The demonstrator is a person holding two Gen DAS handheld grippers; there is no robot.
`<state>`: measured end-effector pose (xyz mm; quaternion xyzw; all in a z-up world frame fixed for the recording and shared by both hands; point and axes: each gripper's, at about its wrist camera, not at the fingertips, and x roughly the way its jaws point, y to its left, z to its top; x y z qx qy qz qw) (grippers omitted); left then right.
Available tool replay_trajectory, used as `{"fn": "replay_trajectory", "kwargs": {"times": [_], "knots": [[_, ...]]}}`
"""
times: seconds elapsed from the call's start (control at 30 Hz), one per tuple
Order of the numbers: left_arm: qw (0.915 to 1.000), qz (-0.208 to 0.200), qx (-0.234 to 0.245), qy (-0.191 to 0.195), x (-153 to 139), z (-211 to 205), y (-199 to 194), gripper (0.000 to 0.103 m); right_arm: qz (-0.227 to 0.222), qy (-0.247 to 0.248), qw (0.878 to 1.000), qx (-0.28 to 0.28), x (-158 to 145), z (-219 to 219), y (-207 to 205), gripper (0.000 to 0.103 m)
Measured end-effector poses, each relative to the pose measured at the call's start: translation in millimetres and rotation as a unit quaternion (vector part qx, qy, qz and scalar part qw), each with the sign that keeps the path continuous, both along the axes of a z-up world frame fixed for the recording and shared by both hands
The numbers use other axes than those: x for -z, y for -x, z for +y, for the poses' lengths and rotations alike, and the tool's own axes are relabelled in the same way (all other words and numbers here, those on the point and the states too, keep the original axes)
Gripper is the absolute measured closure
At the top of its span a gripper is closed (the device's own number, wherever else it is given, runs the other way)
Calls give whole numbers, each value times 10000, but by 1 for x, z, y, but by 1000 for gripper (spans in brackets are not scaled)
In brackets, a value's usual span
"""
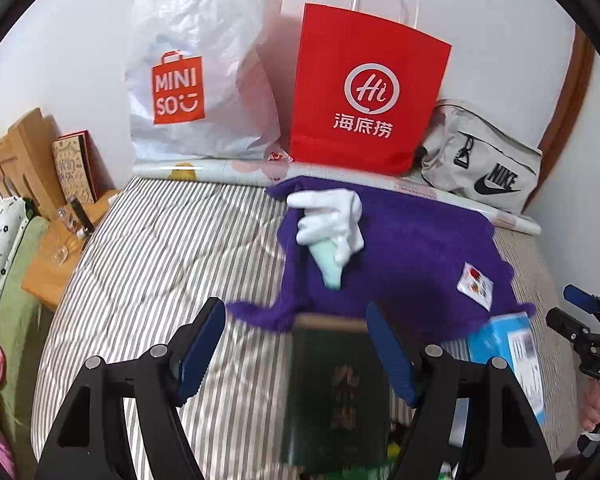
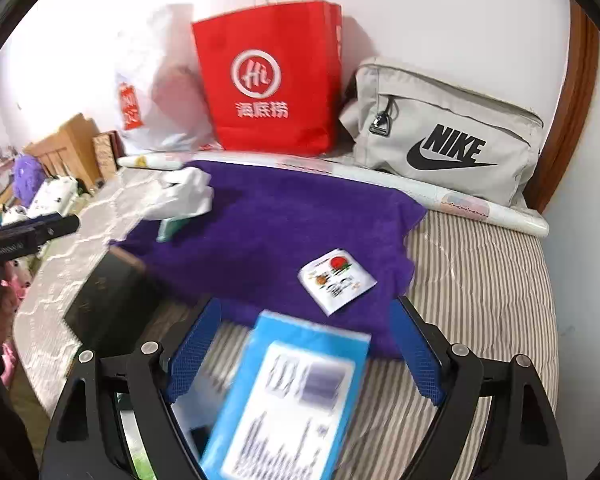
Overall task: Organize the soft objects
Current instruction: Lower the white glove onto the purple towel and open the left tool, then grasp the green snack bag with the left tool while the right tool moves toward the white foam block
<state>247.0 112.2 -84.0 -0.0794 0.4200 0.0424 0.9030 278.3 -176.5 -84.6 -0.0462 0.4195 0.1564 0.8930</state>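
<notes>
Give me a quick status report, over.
Both grippers open. Purple towel spread on bed, white gloves on top. Dark book, blue box lie in front.

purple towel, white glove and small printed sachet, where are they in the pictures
Purple fuzzy towel (image 2: 284, 216): right wrist view, bare middle of the cloth.
White fabric glove (image 1: 332, 216): left wrist view, on its palm.
Small white printed sachet (image 2: 336, 280): right wrist view, centre of its face.

A red paper bag (image 1: 368, 92) stands at the wall behind the striped bed (image 1: 160, 248), with a white plastic bag (image 1: 204, 68) just beside it and a gray Nike bag (image 2: 448, 136) on its other side. A long roll of paper (image 2: 480, 206) lies in front of the bags. A wooden headboard (image 1: 16, 156) is near a pillow with black dots (image 1: 0, 236).
</notes>
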Motion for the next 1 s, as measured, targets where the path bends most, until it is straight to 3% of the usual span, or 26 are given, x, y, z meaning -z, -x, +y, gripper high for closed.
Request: {"fn": "replay_trajectory", "kwargs": {"times": [0.17,0.3,0.7,0.9,1.0], "knots": [[10000,56,9,-73,2,-4,36,32,-105,-535,9985,-25,-6,-6,41,18],[9995,84,54,302,7,-1,64,32,30,-821,9966,-39,-1,-10,64,18],[9974,332,535,363,51,-34,102,32,-77,-272,9996,54,25,-1,120,18],[9933,594,541,828,77,-33,93,32,-126,-151,9998,-44,32,3,141,18],[9938,576,605,733,84,-37,90,47,-213,-93,9997,-81,32,4,149,18]]}}
